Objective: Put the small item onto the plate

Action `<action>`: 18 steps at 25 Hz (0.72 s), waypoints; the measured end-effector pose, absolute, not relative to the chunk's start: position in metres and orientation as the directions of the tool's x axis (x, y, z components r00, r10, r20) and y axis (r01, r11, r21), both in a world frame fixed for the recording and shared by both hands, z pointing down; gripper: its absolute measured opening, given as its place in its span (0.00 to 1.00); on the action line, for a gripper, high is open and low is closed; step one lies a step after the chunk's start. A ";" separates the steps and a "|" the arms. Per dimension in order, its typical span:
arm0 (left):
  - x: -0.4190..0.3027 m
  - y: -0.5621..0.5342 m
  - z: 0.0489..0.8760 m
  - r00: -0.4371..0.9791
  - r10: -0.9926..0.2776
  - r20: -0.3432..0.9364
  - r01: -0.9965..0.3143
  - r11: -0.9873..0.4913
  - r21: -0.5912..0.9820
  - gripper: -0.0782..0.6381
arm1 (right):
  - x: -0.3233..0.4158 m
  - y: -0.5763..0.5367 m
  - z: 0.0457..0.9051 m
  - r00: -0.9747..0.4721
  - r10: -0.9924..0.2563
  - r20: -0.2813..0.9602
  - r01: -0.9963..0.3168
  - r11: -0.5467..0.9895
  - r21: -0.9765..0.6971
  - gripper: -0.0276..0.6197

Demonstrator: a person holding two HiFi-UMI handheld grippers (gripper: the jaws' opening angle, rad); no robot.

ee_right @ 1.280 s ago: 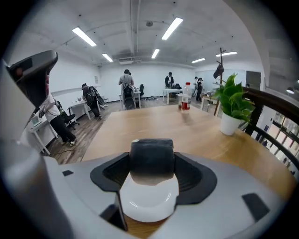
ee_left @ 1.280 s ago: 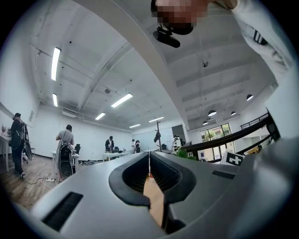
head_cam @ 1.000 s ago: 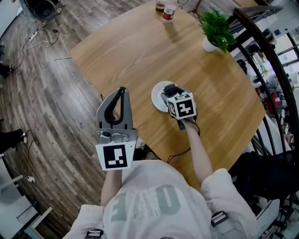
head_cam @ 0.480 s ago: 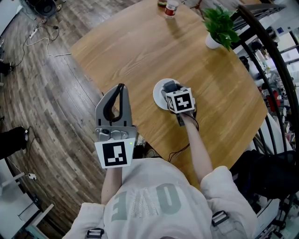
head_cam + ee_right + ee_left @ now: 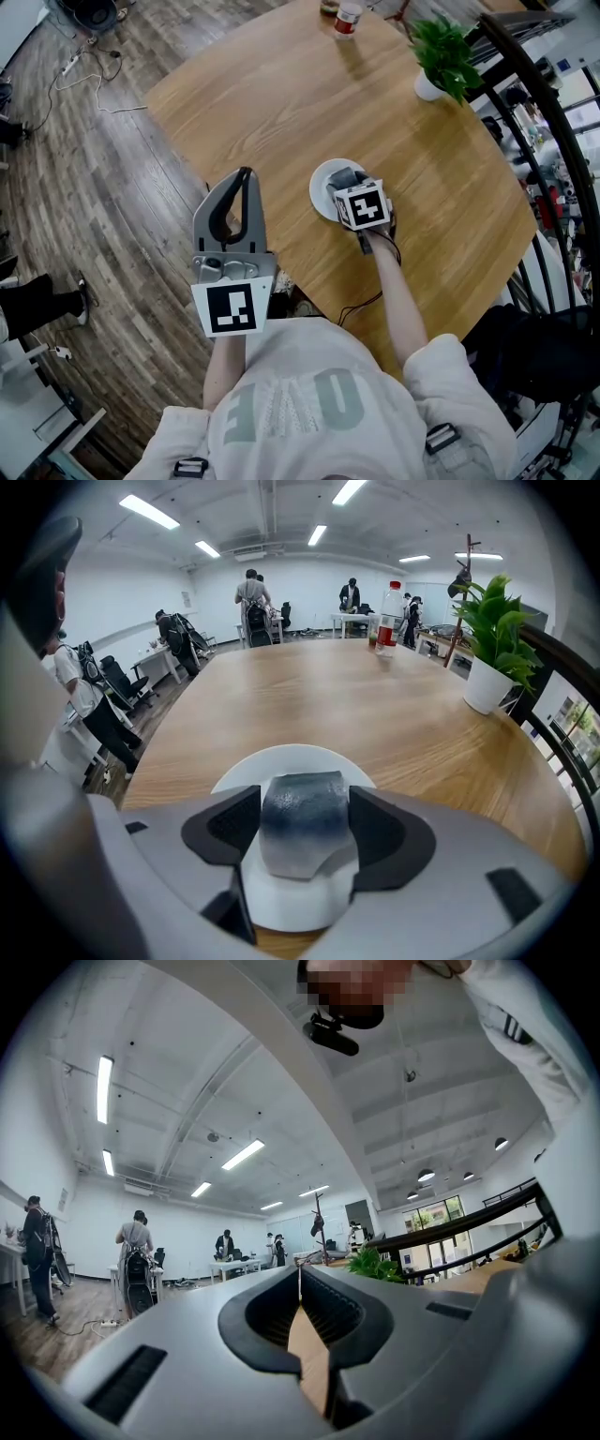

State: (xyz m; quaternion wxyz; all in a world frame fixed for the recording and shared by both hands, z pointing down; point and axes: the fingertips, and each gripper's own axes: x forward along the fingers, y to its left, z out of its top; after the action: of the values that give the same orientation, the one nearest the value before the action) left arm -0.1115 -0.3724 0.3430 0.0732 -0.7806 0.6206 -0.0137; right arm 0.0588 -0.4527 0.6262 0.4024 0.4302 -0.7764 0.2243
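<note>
While the right gripper is positioned over the plate, its two jaws are clamped on one small item, a grey-blue block with a textured face. One jaw pad presses on each side of the block. The block sits within the outline of the single white plate; whether its underside touches the plate surface cannot be determined. In the head view the right gripper covers part of the plate, which lies on the one wooden table, near the edge closest to the person.

The left gripper is held off the table, over the floor, just beside the table edge. In the left gripper view its jaws are closed tip to tip with nothing between them; only a strip of tabletop shows through the opening behind the tips.

Item count on the table: one plate, one potted plant in a white pot, and one bottle with a red label. Plant and bottle stand at the far side, well apart from the plate.
</note>
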 end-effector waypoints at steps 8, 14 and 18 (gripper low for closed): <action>-0.114 -0.360 0.332 0.227 -0.969 -0.093 -0.967 -0.212 -0.143 0.13 | 0.050 -0.464 0.589 -0.396 -0.614 0.683 -0.875 0.478 -0.078 0.51; -0.117 -0.337 0.313 0.225 -0.964 -0.144 -0.969 -0.205 -0.139 0.13 | 0.044 -0.451 0.464 -0.439 -0.805 0.399 -0.889 0.452 -0.067 0.51; -0.115 -0.319 0.292 0.233 -0.951 -0.202 -0.969 -0.208 -0.135 0.13 | 0.046 -0.410 0.370 -0.444 -0.882 0.160 -0.891 0.453 0.026 0.51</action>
State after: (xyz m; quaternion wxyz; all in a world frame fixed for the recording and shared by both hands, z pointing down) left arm -0.1148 -0.3185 0.2918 0.1167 -0.7764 0.6182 0.0375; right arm 0.0458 -0.4099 0.3696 0.0754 0.5219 -0.8491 0.0308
